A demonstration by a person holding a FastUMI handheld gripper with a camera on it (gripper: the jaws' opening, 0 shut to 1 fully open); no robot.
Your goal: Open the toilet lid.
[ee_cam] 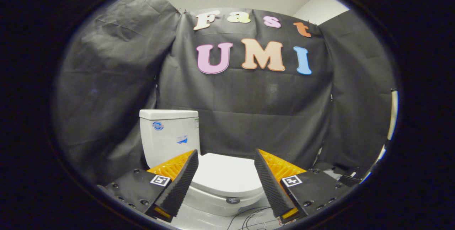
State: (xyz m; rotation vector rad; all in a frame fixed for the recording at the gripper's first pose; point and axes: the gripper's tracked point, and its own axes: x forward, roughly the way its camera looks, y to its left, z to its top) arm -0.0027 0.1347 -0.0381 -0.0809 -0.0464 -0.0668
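Black cloth hangs as the wall of the booth (249, 109) behind everything, with a pale ceiling above it. In front of the cloth stands a white ceramic toilet (199, 183) with its square tank (169, 137) at the back. The flat white toilet lid (225, 175) lies closed on the bowl, just ahead of my fingers and between them. My gripper (226, 162) is spread wide and holds nothing; its ribbed black fingers (183, 183) touch nothing. Thin dark cables (249, 217) lie on the pale floor under the bowl.
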